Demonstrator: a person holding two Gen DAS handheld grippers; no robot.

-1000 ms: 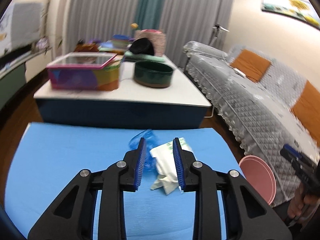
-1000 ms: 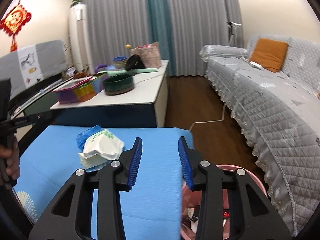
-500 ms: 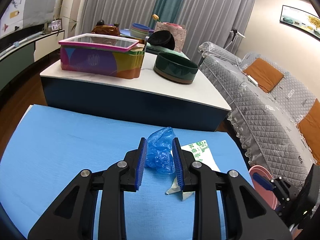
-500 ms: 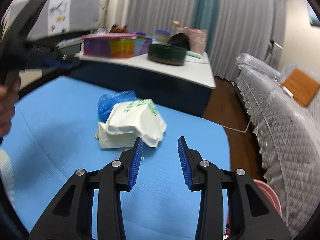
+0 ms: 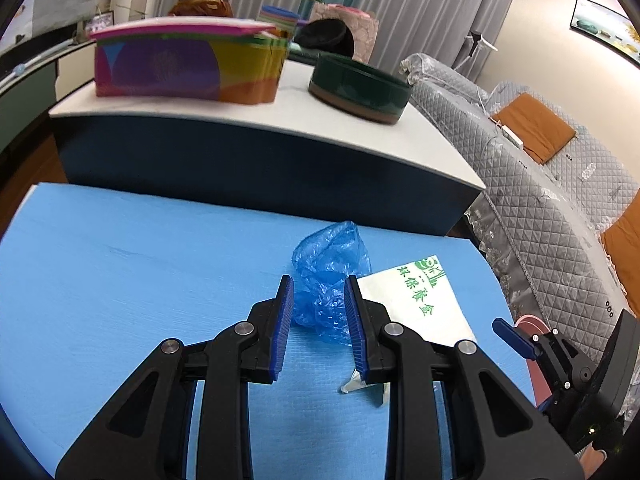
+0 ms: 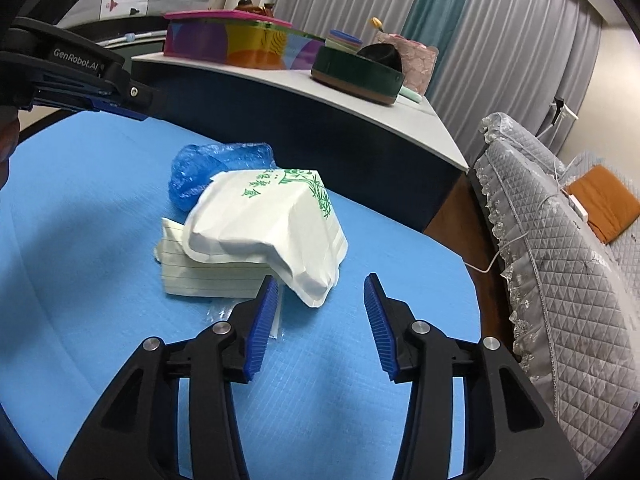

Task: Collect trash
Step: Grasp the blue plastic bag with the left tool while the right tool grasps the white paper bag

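Blue plastic bag (image 6: pixel 216 168) half hidden behind white paper bag (image 6: pixel 268 224).

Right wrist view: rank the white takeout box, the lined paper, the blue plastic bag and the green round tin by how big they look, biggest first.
1. white takeout box
2. lined paper and blue plastic bag: alike, both partly hidden by the box
3. green round tin: looks small, but it stands farther away, so unsure.

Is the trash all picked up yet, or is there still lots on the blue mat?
Not yet. Nothing is picked up: the blue plastic bag, white paper bag and lined paper all lie on the blue mat. The left gripper straddles the blue bag without squeezing it. The right gripper is opening beside the white bag, empty. Everything still needs collecting.
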